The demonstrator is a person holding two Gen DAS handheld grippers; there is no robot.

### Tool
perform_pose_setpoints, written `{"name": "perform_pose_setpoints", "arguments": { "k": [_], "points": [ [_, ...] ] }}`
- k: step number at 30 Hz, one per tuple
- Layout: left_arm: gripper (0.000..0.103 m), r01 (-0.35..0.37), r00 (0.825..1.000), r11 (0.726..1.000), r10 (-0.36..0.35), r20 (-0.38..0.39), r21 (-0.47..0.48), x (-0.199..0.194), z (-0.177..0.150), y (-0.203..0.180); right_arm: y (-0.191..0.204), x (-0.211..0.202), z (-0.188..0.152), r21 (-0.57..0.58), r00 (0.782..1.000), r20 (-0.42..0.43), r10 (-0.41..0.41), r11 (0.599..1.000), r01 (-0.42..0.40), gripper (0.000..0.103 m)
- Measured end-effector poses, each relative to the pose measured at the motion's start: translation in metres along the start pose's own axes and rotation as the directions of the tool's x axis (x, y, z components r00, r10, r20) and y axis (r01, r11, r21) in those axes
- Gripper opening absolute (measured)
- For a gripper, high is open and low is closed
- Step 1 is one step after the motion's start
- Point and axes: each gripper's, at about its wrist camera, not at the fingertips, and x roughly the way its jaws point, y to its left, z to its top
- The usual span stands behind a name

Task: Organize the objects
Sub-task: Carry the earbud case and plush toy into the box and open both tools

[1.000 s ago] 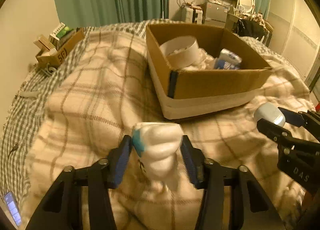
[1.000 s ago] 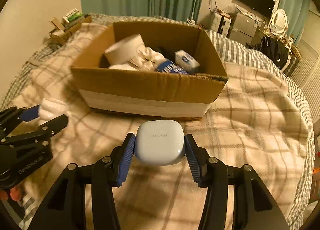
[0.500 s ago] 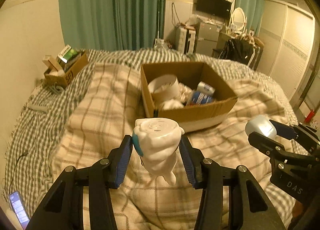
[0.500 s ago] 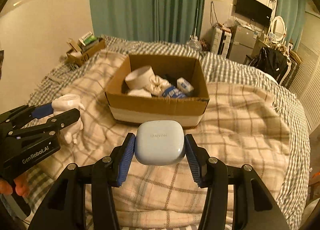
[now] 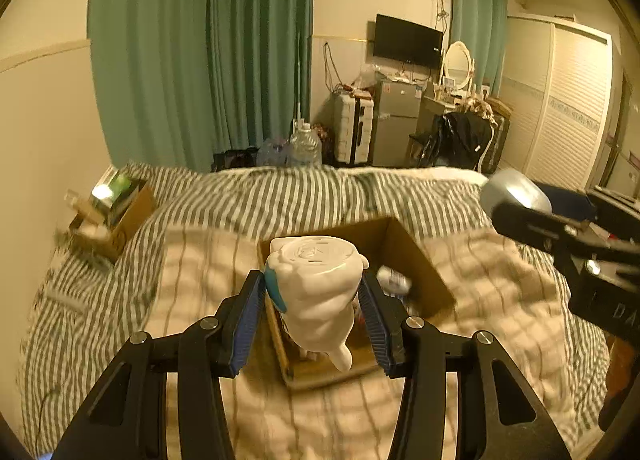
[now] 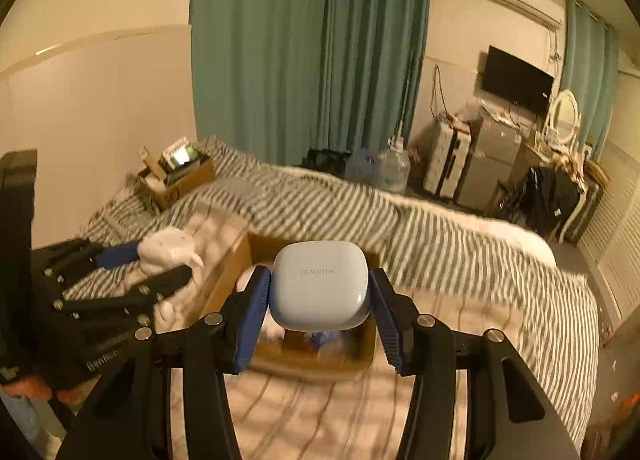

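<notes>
**Both grippers loaded, held in the air near the cardboard box**

Your left gripper (image 5: 314,306) is clamped on a white figurine (image 5: 316,292), its blue pads (image 5: 250,316) pressed against the figurine's two sides. The figurine has a teal patch on its left side and a small limb pointing down toward you. It hangs clear of the bedding, in front of the open cardboard box (image 5: 416,260), which sits on the cream plaid blanket (image 5: 500,292) in the middle of the bed.

Your right gripper (image 6: 318,310) grips a pale blue earbud case (image 6: 319,284) between its pads, with the HUAWEI lettering upside down on the face turned toward you. It too is off the blanket, on the near side of the box. In the right wrist view the box interior is mostly hidden behind the case and blurred; a few pale and blue items show inside but you cannot tell what they are.

The two grippers are side by side, apart, each visible at the edge of the other's view.

Far left on the striped bedding (image 5: 288,196) sits a smaller carton (image 5: 116,220) of odds and ends, against the wall. Green curtains (image 5: 200,52) hang beyond the bed.
</notes>
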Motion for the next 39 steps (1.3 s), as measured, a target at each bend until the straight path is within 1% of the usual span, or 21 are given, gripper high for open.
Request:
{"name": "perform_pose_setpoints", "arguments": {
  "k": [5,9,13,17,20,23,25,28,29,30,31,32,34,36,38,39],
  "points": [
    [0.049,-0.012,1.0,1.0,0.012,-0.004,0.01,0.037,0.024,-0.005,-0.01,0.035,0.036,-0.015,1.0,0.02,0.018,1.0,-0.018,0.05],
    [0.049,-0.005,0.999,1.0,0.006,-0.034,0.011,0.071,0.027,-0.008,-0.017,0.075,0.041,-0.006,1.0,-0.005,0.03,1.0,-0.03,0.05],
    [0.049,0.002,0.997,1.0,0.0,-0.08,0.022,0.11,0.014,-0.01,-0.025,0.122,0.031,0.005,0.998,-0.056,0.039,0.999,-0.039,0.05],
    [0.049,0.006,0.991,1.0,-0.004,-0.136,0.018,0.142,-0.003,-0.009,-0.035,0.168,0.009,0.04,0.991,-0.122,0.051,0.998,-0.047,0.05],
    [0.049,0.009,0.987,1.0,-0.006,-0.161,0.022,0.156,-0.013,-0.01,-0.043,0.192,-0.008,0.062,0.984,-0.166,0.063,0.997,-0.054,0.05],
    [0.049,0.018,0.986,1.0,-0.014,-0.167,0.021,0.164,-0.018,-0.01,-0.048,0.214,-0.022,0.076,0.978,-0.198,0.068,0.996,-0.054,0.05],
    [0.049,0.026,0.986,0.999,-0.022,-0.168,0.019,0.167,-0.02,-0.01,-0.049,0.22,-0.026,0.081,0.978,-0.197,0.069,0.995,-0.054,0.05],
    [0.049,0.041,0.985,0.999,-0.037,-0.171,0.016,0.17,-0.021,-0.012,-0.054,0.226,-0.029,0.121,0.974,-0.191,0.117,0.988,-0.095,0.05],
    [0.051,0.04,0.984,0.999,-0.037,-0.174,0.015,0.171,-0.021,-0.012,-0.055,0.225,-0.028,0.127,0.975,-0.186,0.121,0.987,-0.098,0.056],
    [0.051,0.034,0.984,0.999,-0.031,-0.176,0.014,0.17,-0.02,-0.012,-0.056,0.222,-0.026,0.121,0.979,-0.172,0.106,0.989,-0.086,0.068],
    [0.055,0.035,0.984,0.999,-0.031,-0.178,0.014,0.169,-0.019,-0.013,-0.055,0.217,-0.024,0.116,0.983,-0.157,0.093,0.99,-0.075,0.072],
    [0.058,0.043,0.982,0.999,-0.039,-0.182,0.017,0.167,-0.017,-0.015,-0.057,0.211,-0.02,0.115,0.985,-0.145,0.09,0.991,-0.073,0.073],
    [0.076,0.046,0.984,0.999,-0.041,-0.175,0.021,0.158,-0.011,-0.018,-0.06,0.195,-0.01,0.128,0.988,-0.126,0.09,0.989,-0.074,0.073],
    [0.082,0.023,0.989,0.999,-0.019,-0.148,0.028,0.142,-0.003,-0.022,-0.06,0.179,-0.001,0.121,0.992,-0.112,0.064,0.991,-0.05,0.073],
    [0.082,0.007,0.993,1.0,-0.003,-0.122,0.03,0.122,0.006,-0.023,-0.061,0.15,0.013,0.107,0.996,-0.085,0.026,0.994,-0.016,0.075],
    [0.083,0.008,0.994,1.0,-0.005,-0.106,0.03,0.108,0.011,-0.024,-0.06,0.14,0.018,0.106,0.997,-0.075,0.017,0.994,-0.009,0.079]
  ]
}}
